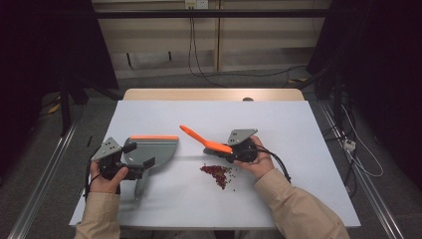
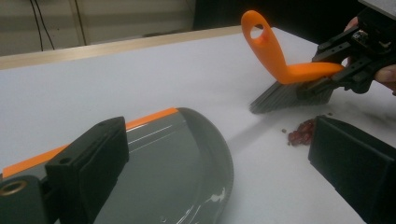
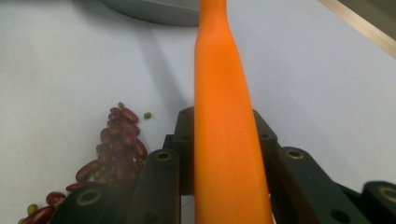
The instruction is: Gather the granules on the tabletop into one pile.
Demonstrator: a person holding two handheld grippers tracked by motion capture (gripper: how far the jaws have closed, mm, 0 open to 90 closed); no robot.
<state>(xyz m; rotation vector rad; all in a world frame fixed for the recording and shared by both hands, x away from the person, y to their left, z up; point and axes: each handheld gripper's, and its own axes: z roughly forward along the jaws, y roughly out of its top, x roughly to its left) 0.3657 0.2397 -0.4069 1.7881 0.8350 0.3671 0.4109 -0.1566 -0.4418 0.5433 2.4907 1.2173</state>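
Observation:
A grey dustpan with an orange lip lies flat on the white table, its handle pointing toward the person. My left gripper sits over its rear, jaws wide apart; in the left gripper view the pan lies between them and the right-hand jaw stands clear of its rim. My right gripper is shut on the orange handle of a brush, whose grey bristles hang just above the table. A small pile of red beans lies beside the bristles, right of the pan.
A wooden table edge shows beyond the white sheet. Metal rails run along the floor on both sides, and cables trail across the floor behind. Bare white surface spreads to the back and right of the beans.

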